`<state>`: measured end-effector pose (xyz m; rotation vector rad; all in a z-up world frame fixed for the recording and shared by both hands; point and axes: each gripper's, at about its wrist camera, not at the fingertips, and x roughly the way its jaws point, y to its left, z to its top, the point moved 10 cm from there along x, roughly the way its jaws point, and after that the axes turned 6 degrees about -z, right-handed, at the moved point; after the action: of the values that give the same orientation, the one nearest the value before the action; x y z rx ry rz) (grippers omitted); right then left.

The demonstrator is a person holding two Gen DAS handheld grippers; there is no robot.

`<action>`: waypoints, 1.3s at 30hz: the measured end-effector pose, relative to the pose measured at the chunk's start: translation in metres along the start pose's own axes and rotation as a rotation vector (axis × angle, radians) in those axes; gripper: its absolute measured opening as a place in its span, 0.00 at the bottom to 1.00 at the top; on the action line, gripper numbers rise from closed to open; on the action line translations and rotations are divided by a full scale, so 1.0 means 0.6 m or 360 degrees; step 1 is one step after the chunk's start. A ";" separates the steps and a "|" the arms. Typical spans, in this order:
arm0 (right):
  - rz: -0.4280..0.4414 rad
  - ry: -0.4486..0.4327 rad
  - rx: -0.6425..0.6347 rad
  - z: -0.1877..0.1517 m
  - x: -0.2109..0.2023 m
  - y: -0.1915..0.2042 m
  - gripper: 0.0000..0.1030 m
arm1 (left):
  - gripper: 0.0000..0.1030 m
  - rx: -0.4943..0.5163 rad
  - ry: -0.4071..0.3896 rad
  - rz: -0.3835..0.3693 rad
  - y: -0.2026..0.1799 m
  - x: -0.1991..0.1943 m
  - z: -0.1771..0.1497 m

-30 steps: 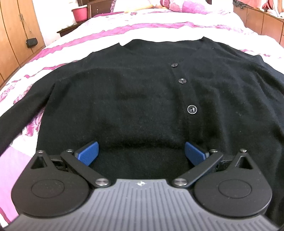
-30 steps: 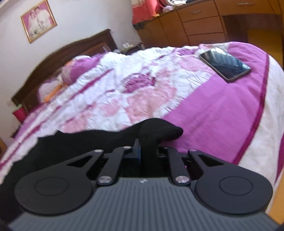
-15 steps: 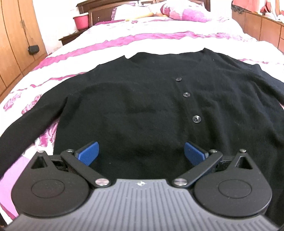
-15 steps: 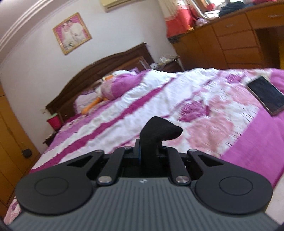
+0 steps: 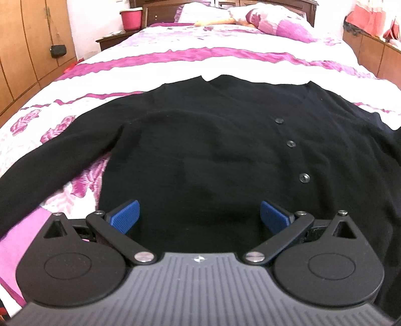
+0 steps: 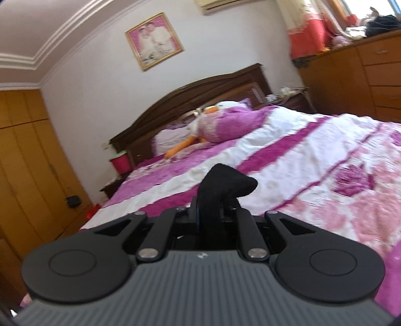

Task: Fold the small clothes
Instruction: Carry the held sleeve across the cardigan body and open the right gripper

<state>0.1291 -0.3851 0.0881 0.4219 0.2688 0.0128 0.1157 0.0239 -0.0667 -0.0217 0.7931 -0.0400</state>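
Observation:
A black buttoned cardigan [image 5: 213, 150] lies flat, front up, on the bed, its left sleeve [image 5: 45, 165] stretched out to the left. My left gripper [image 5: 199, 215] is open over the cardigan's lower hem, blue pads [image 5: 124, 213] wide apart and empty. My right gripper [image 6: 209, 213] is shut on a black sleeve end [image 6: 225, 185], held up above the bed; the cuff sticks out past the fingers. The rest of that sleeve is hidden below the gripper.
The pink and white bedspread [image 5: 200, 55] covers the bed. Pillows and a stuffed toy [image 6: 215, 123] lie at the dark headboard [image 6: 200, 100]. A red bin [image 5: 130, 18] stands on the nightstand. Wooden wardrobes stand at the left, drawers [image 6: 363, 75] at the right.
My right gripper has lifted and turned left with the sleeve end; the phone has left its view. My left gripper has drawn back from the cardigan, still open.

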 end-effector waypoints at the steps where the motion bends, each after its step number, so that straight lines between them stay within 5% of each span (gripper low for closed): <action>1: 0.0021 0.0003 -0.0015 0.000 0.004 0.018 0.11 | 1.00 -0.0012 -0.0004 -0.0001 0.005 -0.001 0.001; 20: 0.0354 0.0219 -0.0396 -0.127 0.103 0.343 0.11 | 1.00 -0.0174 -0.0071 0.0033 0.112 -0.028 0.013; 33: 0.0347 0.0672 -0.0321 -0.334 0.206 0.396 0.14 | 1.00 -0.0197 -0.0071 0.0054 0.145 -0.026 0.000; 39: 0.0383 0.0693 -0.0407 -0.349 0.208 0.405 0.49 | 1.00 -0.0213 -0.0066 0.0049 0.150 -0.023 -0.002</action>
<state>0.2052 -0.0703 -0.0288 0.1903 0.6364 0.3745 0.1081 0.1143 -0.0607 -0.1367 0.7536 0.0429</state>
